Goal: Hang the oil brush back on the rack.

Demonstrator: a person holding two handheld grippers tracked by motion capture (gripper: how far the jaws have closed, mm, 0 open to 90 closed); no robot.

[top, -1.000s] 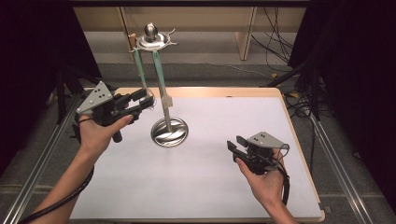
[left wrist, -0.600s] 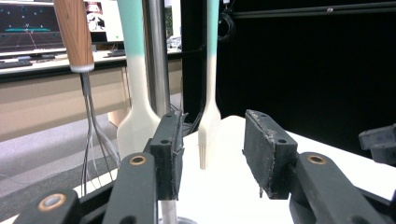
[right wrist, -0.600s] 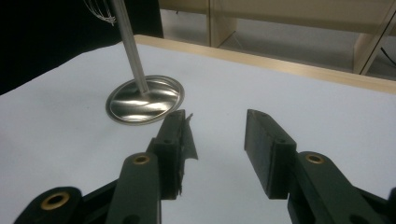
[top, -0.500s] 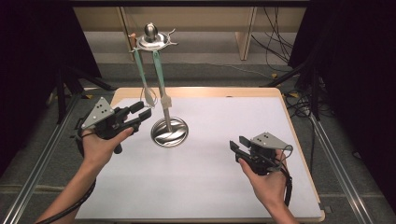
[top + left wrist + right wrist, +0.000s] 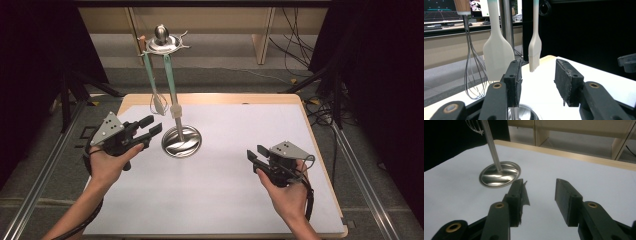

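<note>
**Inspector:** High view, nearest first. The right gripper is held in the person's right hand above the white table, toward its right side, jaws apart with nothing between them. It is well apart from the stand.

**Clerk:** And the left one?

**Inspector:** The left gripper sits farther up the table at the left, just beside the round metal base of the stand. Its jaws are spread too and hold nothing.

**Clerk:** Is it touching anything?

**Inspector:** Not that I can see. In the left gripper view the left gripper has bare table showing through the gap, and the hanging tools lie beyond the fingertips.

**Clerk:** Which tools?

**Inspector:** Beyond the jaws, a white spatula hangs nearest, a wire whisk to its left, and a pastry brush to its right, bristles down. All three hang upright beside the metal pole.

**Clerk:** Where do they hang from?

**Inspector:** From the rack head at the top of the pole, past the far table edge as seen from the high view.

**Clerk:** The right gripper view?

**Inspector:** The right gripper stands open over the table, with the base farther off to its left.
</note>
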